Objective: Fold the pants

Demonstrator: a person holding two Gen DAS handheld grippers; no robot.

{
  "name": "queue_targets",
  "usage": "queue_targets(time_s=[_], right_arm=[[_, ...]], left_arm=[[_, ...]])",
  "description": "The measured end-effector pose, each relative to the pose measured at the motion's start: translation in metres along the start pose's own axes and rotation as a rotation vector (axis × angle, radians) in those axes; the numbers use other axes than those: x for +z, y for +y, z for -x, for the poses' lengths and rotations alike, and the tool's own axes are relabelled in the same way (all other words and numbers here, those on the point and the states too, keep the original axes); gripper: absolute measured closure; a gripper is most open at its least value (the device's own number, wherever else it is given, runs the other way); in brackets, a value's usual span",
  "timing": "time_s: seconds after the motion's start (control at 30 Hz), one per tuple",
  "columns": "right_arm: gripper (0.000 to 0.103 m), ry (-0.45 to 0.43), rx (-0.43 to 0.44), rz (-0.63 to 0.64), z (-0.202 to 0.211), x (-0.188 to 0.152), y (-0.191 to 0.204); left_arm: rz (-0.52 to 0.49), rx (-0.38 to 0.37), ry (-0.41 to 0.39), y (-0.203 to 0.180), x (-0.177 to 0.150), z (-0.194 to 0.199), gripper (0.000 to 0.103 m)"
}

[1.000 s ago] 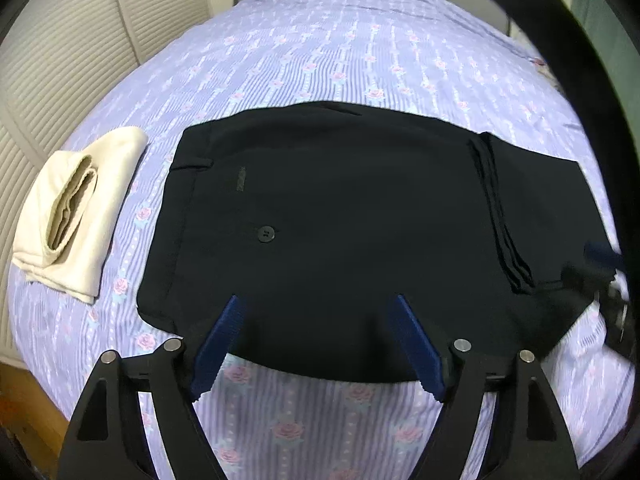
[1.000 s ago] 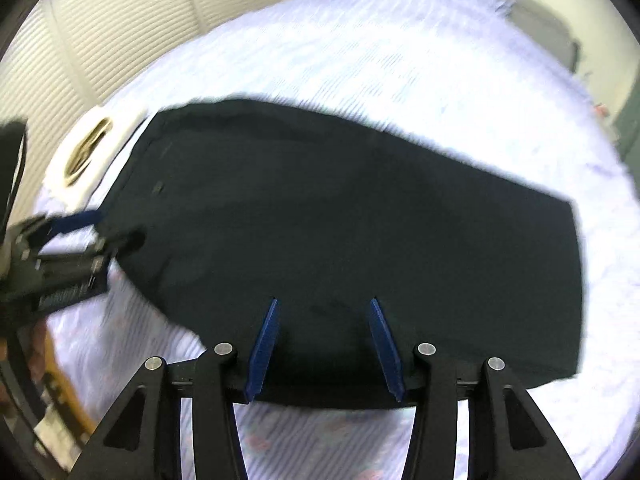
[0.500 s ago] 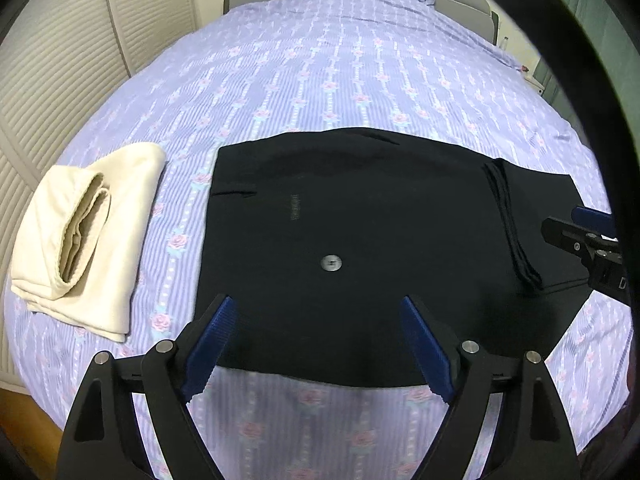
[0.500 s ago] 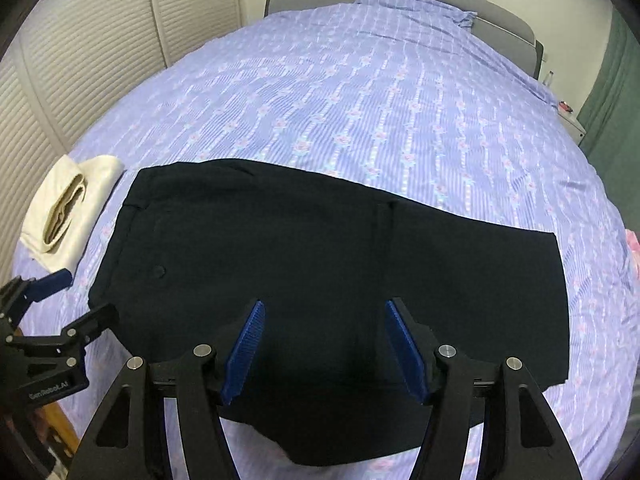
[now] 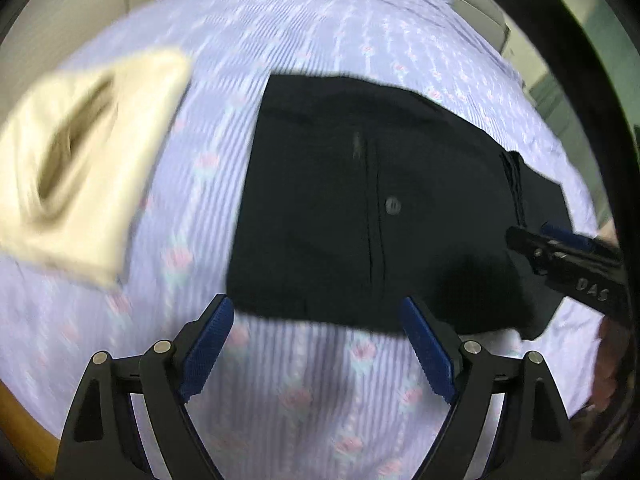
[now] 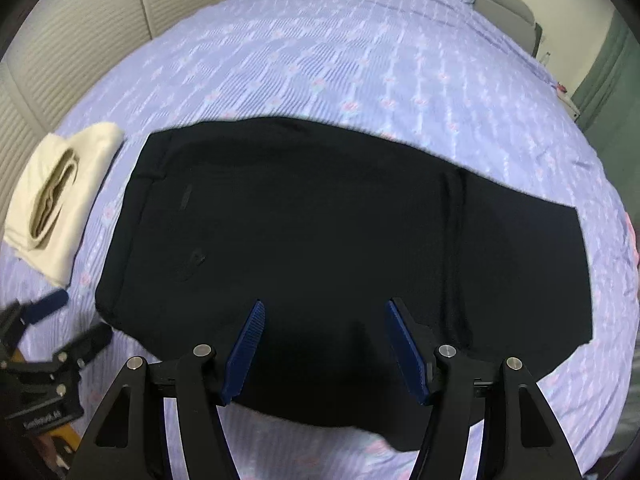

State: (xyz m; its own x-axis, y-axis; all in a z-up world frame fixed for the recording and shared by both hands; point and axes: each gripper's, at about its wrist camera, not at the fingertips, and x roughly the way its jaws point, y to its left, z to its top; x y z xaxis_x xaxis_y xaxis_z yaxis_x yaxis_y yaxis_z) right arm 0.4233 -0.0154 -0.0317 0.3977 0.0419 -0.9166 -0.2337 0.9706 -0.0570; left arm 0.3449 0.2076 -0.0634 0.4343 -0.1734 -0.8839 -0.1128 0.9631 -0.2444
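Right wrist view, black pants (image 6: 320, 216) flat on bed (image 6: 360, 60), both tongs (image 6: 324, 344) (image 5: 316, 340) released, empty.

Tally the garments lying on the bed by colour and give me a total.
Black pants: 1
Cream folded garment: 1
Total: 2 garments on the bed

Left tool (image 5: 316, 344) and right tool (image 6: 324, 344) gape empty, pointing downward.
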Motion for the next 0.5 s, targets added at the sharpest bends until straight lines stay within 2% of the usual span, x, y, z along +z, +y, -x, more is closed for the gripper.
queue_targets(time_s=[0.13,0.4,0.5], right_arm=[[0.039,0.040,0.003,0.034,-0.010,-0.008,0.013],[0.039,0.078,-0.015,0.067,-0.023,-0.010,0.029],[0.039,0.072,-0.011,0.068,-0.024,-0.004,0.037]], left_arm=[[0.140,-0.118,0.003,0.023,-0.014,-0.011,0.018],[0.359,-0.253,0.049,0.064,-0.023,-0.046,0.021],[0.444,-0.342,0.035,0.078,-0.023,-0.050,0.021]])
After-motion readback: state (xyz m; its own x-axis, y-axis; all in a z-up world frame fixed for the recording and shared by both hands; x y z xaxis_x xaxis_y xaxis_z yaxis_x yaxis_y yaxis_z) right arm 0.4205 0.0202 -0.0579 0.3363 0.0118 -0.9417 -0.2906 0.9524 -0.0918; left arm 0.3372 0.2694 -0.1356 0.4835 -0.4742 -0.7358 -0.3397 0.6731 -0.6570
